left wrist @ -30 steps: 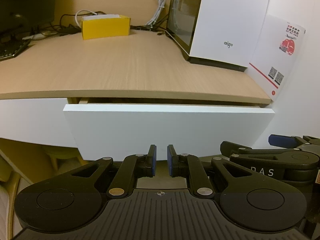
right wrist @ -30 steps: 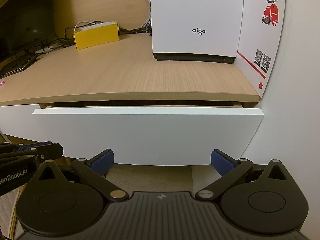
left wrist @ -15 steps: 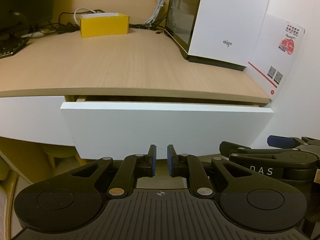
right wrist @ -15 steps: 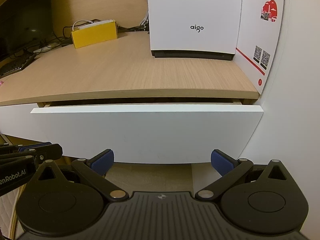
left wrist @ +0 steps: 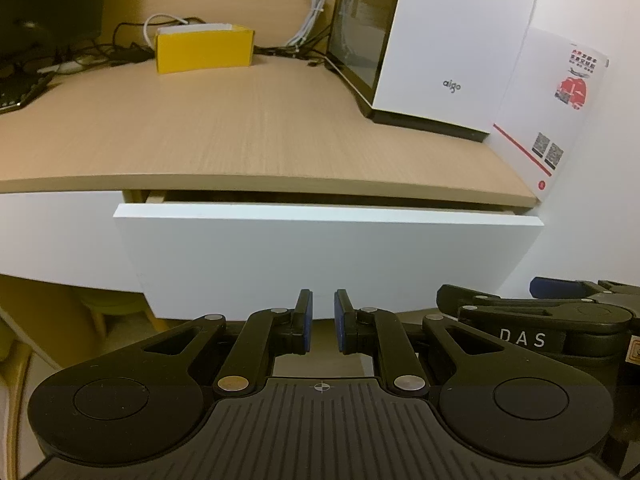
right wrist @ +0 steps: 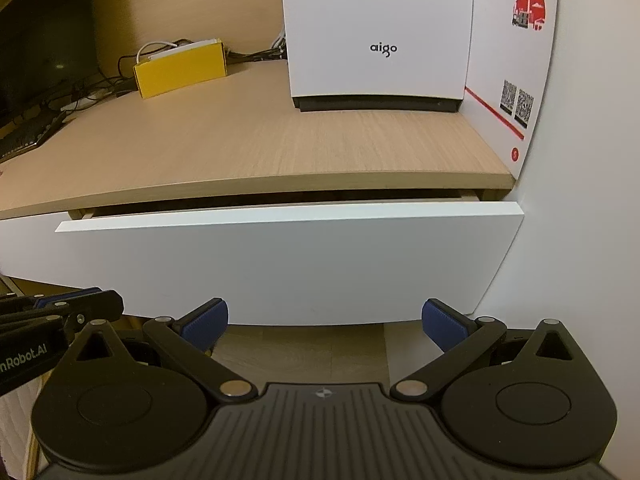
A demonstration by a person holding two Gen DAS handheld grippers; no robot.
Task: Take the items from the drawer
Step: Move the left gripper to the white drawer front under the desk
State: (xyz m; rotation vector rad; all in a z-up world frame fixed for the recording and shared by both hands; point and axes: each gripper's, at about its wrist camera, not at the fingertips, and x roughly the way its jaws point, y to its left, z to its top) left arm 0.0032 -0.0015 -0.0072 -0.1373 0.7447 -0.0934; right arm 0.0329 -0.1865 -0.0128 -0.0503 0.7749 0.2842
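Note:
The white drawer front (left wrist: 328, 264) hangs under the wooden desk top (left wrist: 240, 136) and stands pulled out by a narrow gap; nothing inside it shows. My left gripper (left wrist: 323, 320) is low in front of the drawer's middle, its blue pads almost together with nothing between them. In the right wrist view the same drawer front (right wrist: 288, 264) fills the middle, and my right gripper (right wrist: 324, 324) is held open wide just below its lower edge, holding nothing. Neither gripper touches the drawer.
On the desk stand a yellow box (left wrist: 204, 50) with cables behind it, a white computer case (left wrist: 452, 40) and a white leaflet (left wrist: 560, 112) leaning on the right wall. A keyboard (left wrist: 16, 96) lies at far left. The wall closes off the drawer's right end.
Both views have drifted slightly nearer and higher over the desk, and the right view has tilted a little. The fingers of both grippers are set as before.

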